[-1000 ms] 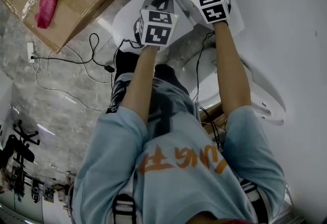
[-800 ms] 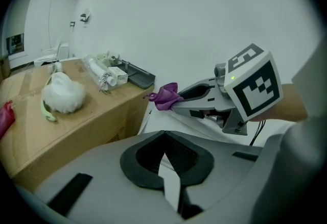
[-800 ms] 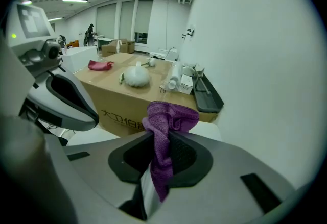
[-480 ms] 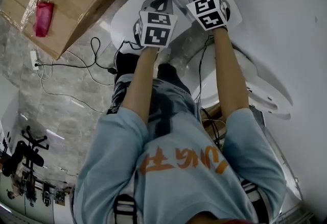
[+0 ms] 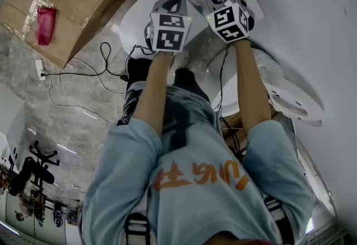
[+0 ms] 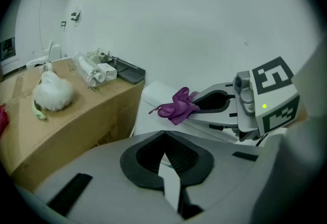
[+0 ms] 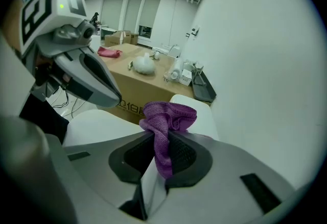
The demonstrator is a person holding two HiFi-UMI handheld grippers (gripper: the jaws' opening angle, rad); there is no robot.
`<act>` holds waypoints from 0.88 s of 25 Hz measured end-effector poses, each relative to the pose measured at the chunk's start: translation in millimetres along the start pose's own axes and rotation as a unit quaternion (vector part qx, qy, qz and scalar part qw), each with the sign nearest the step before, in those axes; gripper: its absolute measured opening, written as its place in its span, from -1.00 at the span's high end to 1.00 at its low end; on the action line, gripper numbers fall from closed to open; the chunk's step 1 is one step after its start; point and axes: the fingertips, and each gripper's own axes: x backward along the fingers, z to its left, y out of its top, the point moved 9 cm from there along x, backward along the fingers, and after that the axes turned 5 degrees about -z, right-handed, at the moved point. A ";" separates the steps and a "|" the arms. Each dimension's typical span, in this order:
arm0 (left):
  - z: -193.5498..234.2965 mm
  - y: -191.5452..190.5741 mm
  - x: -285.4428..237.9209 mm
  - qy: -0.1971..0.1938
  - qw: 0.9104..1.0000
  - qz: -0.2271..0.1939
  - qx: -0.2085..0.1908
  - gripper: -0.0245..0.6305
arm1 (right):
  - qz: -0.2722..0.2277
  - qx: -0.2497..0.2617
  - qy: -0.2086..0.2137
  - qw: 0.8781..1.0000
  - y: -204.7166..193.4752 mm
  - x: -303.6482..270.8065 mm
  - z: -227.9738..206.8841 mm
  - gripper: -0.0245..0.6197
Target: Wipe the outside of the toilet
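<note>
Pinching a purple cloth [image 7: 166, 121] at its gathered middle, the right tongs [image 7: 162, 141] are closed on it, with loose folds bunching beyond the tips. The fabric looks soft, light and looped in pile, likely to drape and drag rather than slide. It hangs just above the white toilet [image 7: 97, 126], whose smooth, glossy, rounded shell looks hard and slippery, so firm pressing seems needed. The left tongs [image 6: 163, 139] are closed on nothing, beside the right. Outward lie a taped cardboard box [image 6: 76, 116] and a grey marbled floor [image 5: 67, 110] with trailing cables [image 5: 83, 79].
</note>
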 end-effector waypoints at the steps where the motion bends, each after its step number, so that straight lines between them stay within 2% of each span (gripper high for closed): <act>1: -0.2 -0.6 0.0 0.000 1.000 0.000 -0.001 0.85 | 0.001 0.003 -0.002 1.000 -2.8 2.4 2.1 0.68; 5: -0.6 -1.5 0.1 0.000 1.000 0.000 -0.003 0.85 | 0.013 0.023 0.000 1.000 -7.1 7.8 6.9 0.68; 8: -1.2 -1.8 0.1 0.000 1.000 0.002 -0.003 0.85 | 0.022 0.019 0.003 1.000 -13.3 16.0 9.5 0.68; 15: -6.8 -3.3 -4.4 -0.006 1.000 0.006 -0.007 0.85 | 0.021 -0.045 -0.022 0.999 -38.0 41.4 12.7 0.69; 22: -16.3 -7.6 -9.0 -0.016 1.000 0.014 -0.017 0.85 | 0.018 -0.119 -0.058 0.991 -61.4 61.7 14.9 0.68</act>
